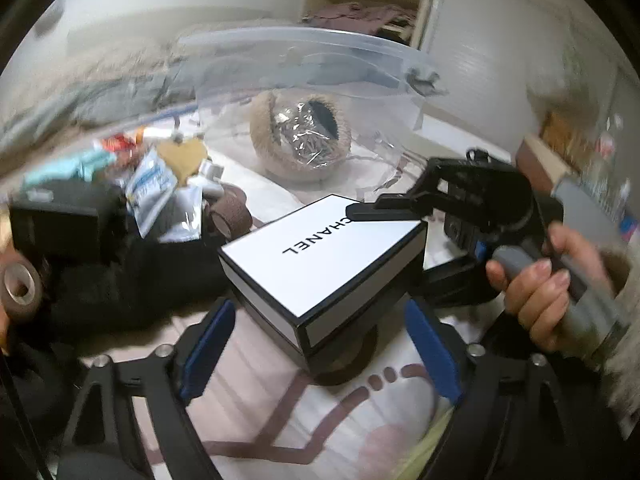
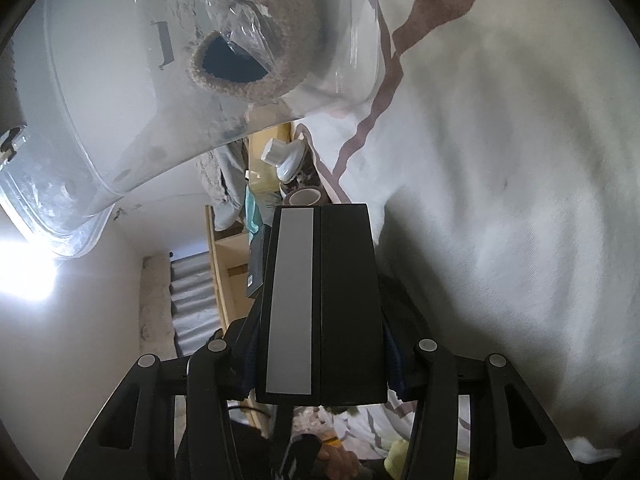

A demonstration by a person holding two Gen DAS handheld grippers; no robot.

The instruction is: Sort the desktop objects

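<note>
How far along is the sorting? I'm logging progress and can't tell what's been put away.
Done: one woven beige item already sits in the clear plastic bin. In hand: the right gripper is shut on the white Chanel box, held up sideways; the left gripper is open and empty. Left: a pile of packets, brown tape rolls and a black box is still unsorted beside the bin.

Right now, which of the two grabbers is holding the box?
The right gripper, squeezing the white-and-black box by its end. The left gripper stands open around it, pads apart, pressing nothing.
</note>
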